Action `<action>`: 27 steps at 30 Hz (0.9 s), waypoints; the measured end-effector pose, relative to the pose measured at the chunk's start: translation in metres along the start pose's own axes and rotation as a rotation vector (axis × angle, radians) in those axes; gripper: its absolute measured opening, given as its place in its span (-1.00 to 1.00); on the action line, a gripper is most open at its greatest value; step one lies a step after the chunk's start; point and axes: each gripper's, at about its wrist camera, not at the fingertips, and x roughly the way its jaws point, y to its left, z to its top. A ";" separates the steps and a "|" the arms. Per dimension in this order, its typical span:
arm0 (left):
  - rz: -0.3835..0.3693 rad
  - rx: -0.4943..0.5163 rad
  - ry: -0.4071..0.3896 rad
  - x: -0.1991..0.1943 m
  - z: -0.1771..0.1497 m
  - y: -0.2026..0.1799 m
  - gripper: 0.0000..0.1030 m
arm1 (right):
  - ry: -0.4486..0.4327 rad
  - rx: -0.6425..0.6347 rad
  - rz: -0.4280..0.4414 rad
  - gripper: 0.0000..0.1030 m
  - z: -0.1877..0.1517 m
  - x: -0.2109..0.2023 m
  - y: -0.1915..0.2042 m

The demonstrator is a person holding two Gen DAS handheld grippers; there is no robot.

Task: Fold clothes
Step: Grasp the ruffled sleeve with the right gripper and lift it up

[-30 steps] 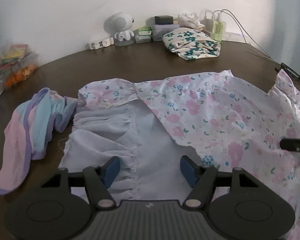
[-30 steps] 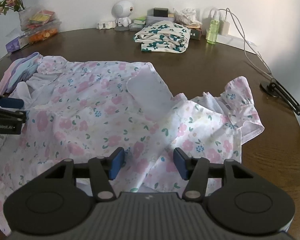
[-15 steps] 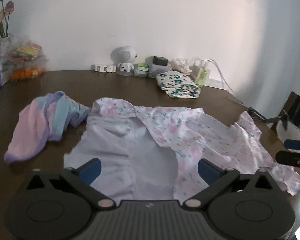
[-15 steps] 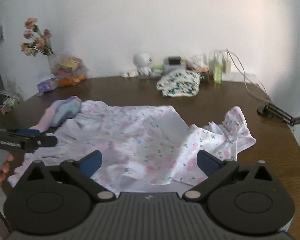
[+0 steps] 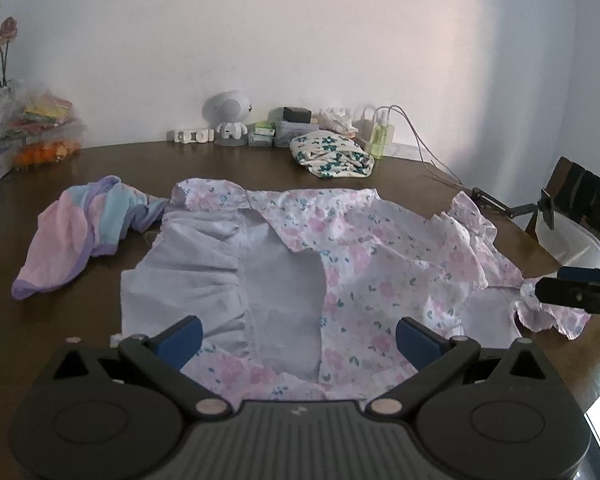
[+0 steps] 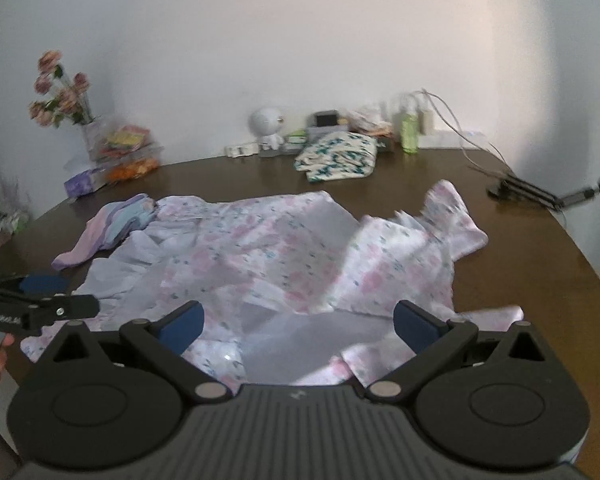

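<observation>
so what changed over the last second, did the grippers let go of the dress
Yes. A second ago both sets of jaws stood narrow, low over the cloth; now the left gripper and right gripper are wide open and pulled back and up, holding nothing. The floral dress lies spread on the table in much the same place. The pastel garment and the folded piece stayed put.

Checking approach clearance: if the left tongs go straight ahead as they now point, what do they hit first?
Most likely the pink floral-print garment spread on the dark wooden table; its pale lining lies directly between the open left tongs. Height above the cloth is unclear.
</observation>
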 end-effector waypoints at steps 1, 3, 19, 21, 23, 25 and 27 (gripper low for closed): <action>-0.005 0.001 0.002 0.001 -0.001 0.000 1.00 | 0.001 0.014 -0.001 0.99 -0.003 -0.001 -0.005; -0.019 0.005 0.007 0.002 -0.001 -0.001 1.00 | 0.000 0.034 -0.013 0.99 -0.007 -0.004 -0.012; -0.141 0.130 0.094 0.048 0.022 -0.048 0.94 | -0.013 -0.006 -0.192 0.53 -0.037 -0.024 -0.067; -0.146 0.153 0.097 0.055 0.030 -0.059 0.89 | -0.010 0.043 -0.178 0.26 -0.036 -0.017 -0.077; -0.141 0.168 0.111 0.066 0.039 -0.067 0.88 | 0.008 0.087 -0.170 -0.06 -0.035 -0.010 -0.086; -0.137 0.183 0.126 0.077 0.047 -0.074 0.86 | 0.041 0.119 -0.176 -0.60 -0.035 -0.003 -0.094; -0.115 0.184 0.139 0.087 0.053 -0.073 0.83 | 0.060 0.137 -0.163 -0.70 -0.036 -0.004 -0.100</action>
